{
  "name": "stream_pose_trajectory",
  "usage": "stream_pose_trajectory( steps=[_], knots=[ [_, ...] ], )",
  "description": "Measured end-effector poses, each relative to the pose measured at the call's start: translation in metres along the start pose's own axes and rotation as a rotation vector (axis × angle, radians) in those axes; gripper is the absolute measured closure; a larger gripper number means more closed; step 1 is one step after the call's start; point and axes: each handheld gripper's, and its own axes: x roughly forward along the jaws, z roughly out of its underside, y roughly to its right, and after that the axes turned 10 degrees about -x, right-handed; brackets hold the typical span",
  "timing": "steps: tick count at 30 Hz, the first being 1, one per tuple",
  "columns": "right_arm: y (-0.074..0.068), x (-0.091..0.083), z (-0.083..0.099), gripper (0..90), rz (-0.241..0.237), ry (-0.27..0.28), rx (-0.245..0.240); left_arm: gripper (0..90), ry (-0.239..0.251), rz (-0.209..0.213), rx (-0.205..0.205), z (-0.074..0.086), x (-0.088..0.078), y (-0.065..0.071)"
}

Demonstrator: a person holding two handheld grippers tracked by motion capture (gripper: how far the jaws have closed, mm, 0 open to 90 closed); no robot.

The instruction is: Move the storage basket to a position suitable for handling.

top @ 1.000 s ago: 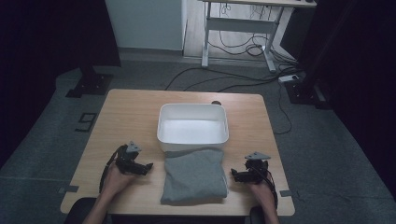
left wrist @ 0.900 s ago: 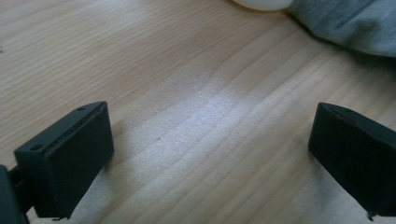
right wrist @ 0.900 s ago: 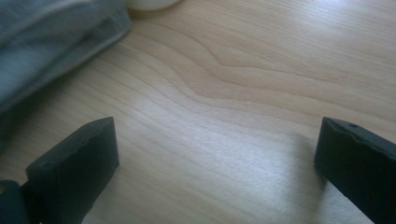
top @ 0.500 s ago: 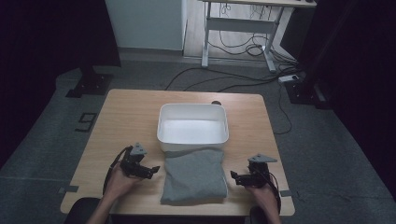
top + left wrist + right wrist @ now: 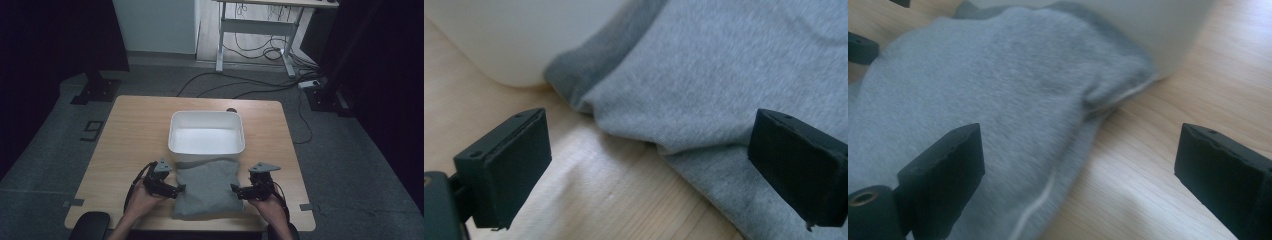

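- A folded grey garment [image 5: 206,189], likely a sweatshirt, lies on the wooden table [image 5: 135,130] at the near edge, its long axis running 12 to 6 o'clock in the high view.
- Its far end points at 12 o'clock and touches the white plastic tub [image 5: 206,135].
- The left gripper [image 5: 176,189] sits at the garment's 9 o'clock edge, jaws wide apart, one over bare wood, one over cloth, clamping nothing.
- The right gripper [image 5: 235,190] flanks the 3 o'clock edge; its jaws, which have just been closing slightly, stand apart astride the hem without pressing it.
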Motion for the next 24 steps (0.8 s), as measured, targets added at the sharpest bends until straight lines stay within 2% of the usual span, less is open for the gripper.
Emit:
stream_pose_trajectory(
  steps=[2, 5, 10, 15, 18, 20, 24],
  knots=[
    [-0.003, 0.008, 0.000, 7.1, -0.003, -0.024, -0.006, 1.7, -0.009, -0.009, -0.014, 0.004, 0.005, 0.000],
    [-0.004, 0.019, 0.003, 8.7, -0.023, -0.042, 0.010, 0.9, -0.027, -0.005, -0.029, 0.010, 0.012, 0.000],
    [-0.005, 0.033, 0.008, 10.8, -0.042, -0.068, 0.014, 0.0, -0.052, -0.009, -0.026, 0.013, 0.018, 0.002],
    [-0.008, 0.041, 0.010, 13.2, -0.061, -0.084, 0.010, 1.6, -0.060, -0.024, 0.019, 0.014, 0.020, 0.007],
    [-0.009, 0.045, 0.011, 13.6, -0.079, -0.099, 0.017, 7.8, -0.056, -0.002, 0.050, 0.014, 0.020, 0.012],
    [-0.011, 0.047, 0.012, 13.9, -0.073, -0.090, 0.001, 14.4, -0.056, 0.013, 0.066, 0.014, 0.019, 0.013],
    [-0.013, 0.047, 0.010, 20.5, -0.084, -0.094, -0.032, 17.7, -0.053, 0.023, 0.077, 0.013, 0.020, 0.015]
  ],
)
